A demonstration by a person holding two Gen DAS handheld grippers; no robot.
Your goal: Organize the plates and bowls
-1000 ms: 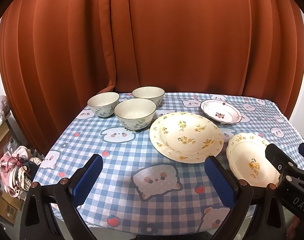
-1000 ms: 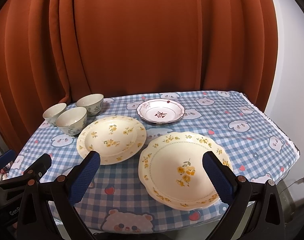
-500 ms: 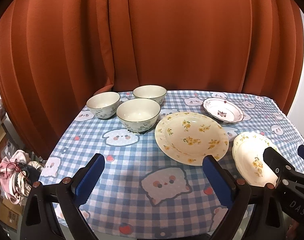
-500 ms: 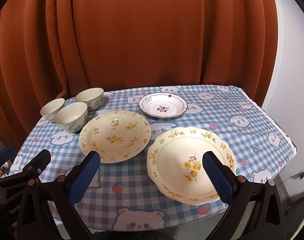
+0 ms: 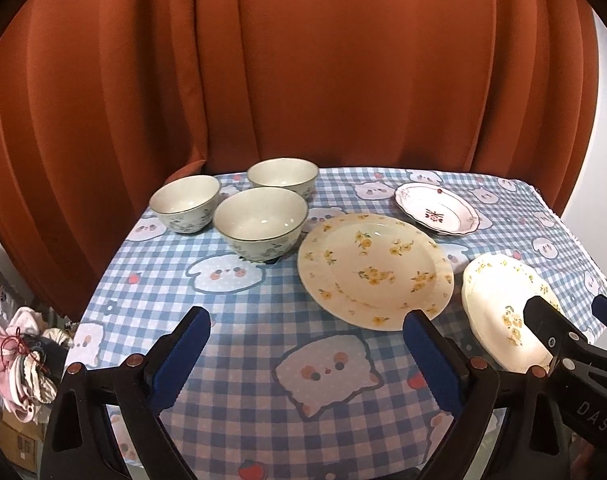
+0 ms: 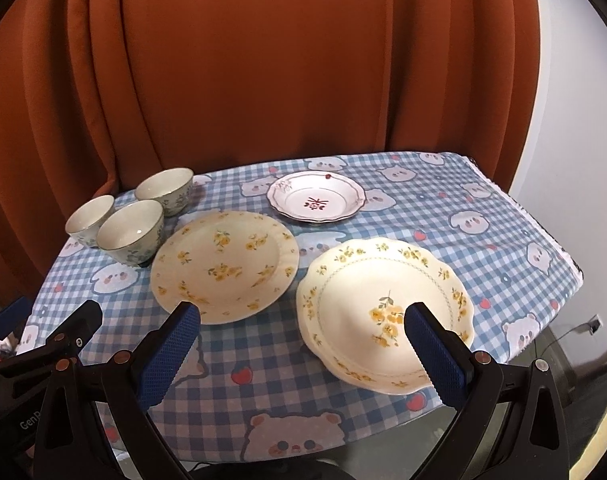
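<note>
The left gripper [image 5: 307,354] hangs at the bottom of its frame with both blue fingers spread wide, grasping nothing, above the checked tablecloth [image 5: 231,320]. The right gripper [image 6: 303,350] is also released and empty; its fingers stand on both sides of the scalloped plate [image 6: 383,308] in the lower right of the frame, apart from it. The round flowered plate [image 6: 223,264] lies in the centre, just beside the scalloped one. The small red-patterned plate [image 6: 316,197] sits further up. Three bowls [image 5: 260,220] stand close together at the centre left, before the orange curtain [image 5: 303,72].
</note>
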